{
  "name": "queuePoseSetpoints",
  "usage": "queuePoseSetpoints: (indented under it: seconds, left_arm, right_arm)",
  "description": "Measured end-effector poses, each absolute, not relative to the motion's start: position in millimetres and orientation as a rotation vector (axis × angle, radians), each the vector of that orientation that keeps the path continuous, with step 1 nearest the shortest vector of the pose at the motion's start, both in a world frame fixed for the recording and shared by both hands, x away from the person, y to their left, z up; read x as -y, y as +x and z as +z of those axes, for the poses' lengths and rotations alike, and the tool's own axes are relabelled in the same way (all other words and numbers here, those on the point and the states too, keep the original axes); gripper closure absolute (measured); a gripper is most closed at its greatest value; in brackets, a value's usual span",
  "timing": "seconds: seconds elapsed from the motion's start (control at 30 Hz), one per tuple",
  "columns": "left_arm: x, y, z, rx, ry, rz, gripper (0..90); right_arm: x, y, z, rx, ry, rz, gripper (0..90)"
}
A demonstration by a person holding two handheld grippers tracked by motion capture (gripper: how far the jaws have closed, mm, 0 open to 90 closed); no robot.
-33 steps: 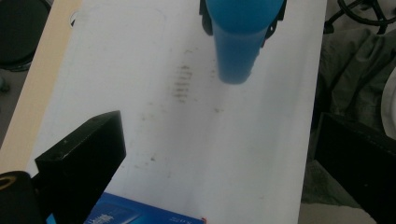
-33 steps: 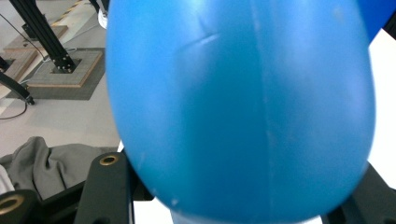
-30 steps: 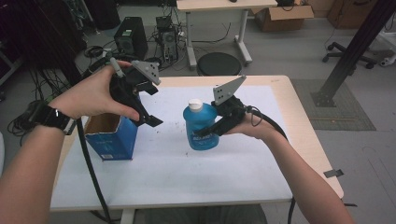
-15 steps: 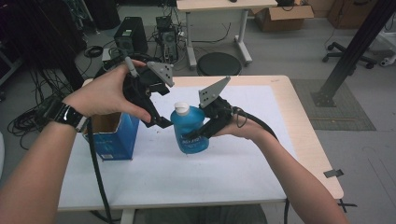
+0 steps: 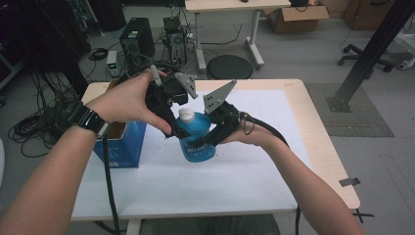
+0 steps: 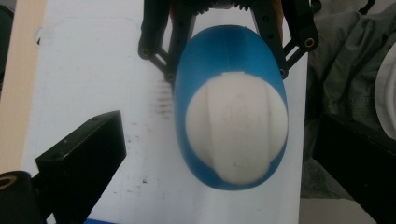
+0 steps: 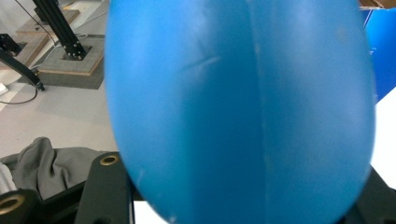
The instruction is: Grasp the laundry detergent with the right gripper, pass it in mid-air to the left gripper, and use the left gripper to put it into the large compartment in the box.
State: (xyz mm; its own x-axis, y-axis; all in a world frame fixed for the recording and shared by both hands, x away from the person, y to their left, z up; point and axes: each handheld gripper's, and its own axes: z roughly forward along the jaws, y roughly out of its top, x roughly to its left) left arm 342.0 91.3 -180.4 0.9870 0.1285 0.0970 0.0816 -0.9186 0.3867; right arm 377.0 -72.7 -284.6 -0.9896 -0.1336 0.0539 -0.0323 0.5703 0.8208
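With my right tool (image 5: 208, 139) clamped on the blue plastic bottle (image 5: 196, 142) and my left tool (image 6: 219, 154) gaping around its white cap (image 6: 236, 128), an off-centre close could twist the bottle loose.

One blue bottle (image 5: 196, 138) with one white cap (image 5: 186, 114). One blue cardboard box (image 5: 120, 144) at left. Two handheld grippers: left gripper (image 5: 169, 98), right gripper (image 5: 220, 122). One white-topped table (image 5: 274, 161). One round black stool (image 5: 230, 66) far beyond. One black computer tower (image 5: 133, 36).
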Motion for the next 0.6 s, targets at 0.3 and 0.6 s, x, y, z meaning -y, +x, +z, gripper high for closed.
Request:
queuePoseSetpoints:
  seconds: [0.3,0.6]
  left_arm:
    - [-81.2,344.0,-188.4,-0.141,2.767,0.15,5.2]
    - [-72.8,344.7,-194.4,-0.137,2.798,0.133,7.5]
  right_arm:
    - [73.4,375.4,-284.0,2.692,0.146,-1.394,41.9]
    - [73.1,374.3,-285.1,2.702,0.148,-1.381,41.9]
